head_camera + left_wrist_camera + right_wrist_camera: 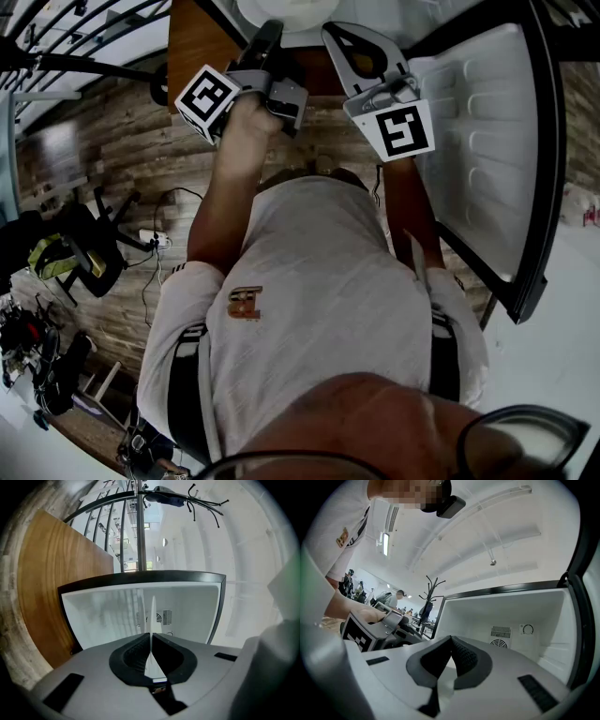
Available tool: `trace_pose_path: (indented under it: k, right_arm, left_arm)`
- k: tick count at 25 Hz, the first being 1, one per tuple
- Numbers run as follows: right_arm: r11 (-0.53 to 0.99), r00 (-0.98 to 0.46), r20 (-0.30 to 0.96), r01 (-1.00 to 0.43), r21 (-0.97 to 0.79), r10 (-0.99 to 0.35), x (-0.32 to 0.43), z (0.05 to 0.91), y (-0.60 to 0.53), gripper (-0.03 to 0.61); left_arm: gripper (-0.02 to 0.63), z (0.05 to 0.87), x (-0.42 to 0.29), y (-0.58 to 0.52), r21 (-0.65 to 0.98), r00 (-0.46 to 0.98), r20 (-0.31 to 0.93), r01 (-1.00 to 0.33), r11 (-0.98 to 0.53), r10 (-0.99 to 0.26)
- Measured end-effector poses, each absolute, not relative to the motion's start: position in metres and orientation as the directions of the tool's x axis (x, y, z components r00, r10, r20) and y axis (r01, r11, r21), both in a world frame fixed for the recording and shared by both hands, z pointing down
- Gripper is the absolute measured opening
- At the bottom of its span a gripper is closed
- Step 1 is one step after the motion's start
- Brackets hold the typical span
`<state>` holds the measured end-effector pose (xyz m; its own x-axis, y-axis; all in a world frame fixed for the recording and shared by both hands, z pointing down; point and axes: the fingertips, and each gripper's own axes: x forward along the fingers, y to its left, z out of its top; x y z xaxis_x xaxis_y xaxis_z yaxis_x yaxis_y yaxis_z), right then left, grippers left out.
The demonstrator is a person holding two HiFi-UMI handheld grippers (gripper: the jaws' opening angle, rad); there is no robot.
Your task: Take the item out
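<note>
Two closed grippers facing open fridge

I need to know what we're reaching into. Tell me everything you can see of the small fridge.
The small fridge stands open. Its cavity is smooth white, plastic by its look, with a black frame round the mouth. The back wall carries a slotted vent grille and a round dial. Its door is swung wide to the right, with a ribbed white liner and a black edge. A wooden panel stands at its left side. No item shows inside, though its floor is out of sight.
</note>
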<state>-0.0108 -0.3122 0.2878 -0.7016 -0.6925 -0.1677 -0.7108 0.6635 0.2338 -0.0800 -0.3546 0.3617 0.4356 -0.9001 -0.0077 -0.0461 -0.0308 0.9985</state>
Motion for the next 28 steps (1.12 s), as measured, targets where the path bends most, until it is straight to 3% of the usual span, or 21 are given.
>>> trace_pose_path:
  k: [28]
  right_arm:
    - [0.699, -0.726, -0.162, -0.688, 0.198, -0.669, -0.0132, 0.2889, -0.3206, 0.032]
  left_arm:
    - [0.028, 0.3541, -0.0823, -0.3533, 0.998, 0.405, -0.014, -0.056, -0.040, -0.914]
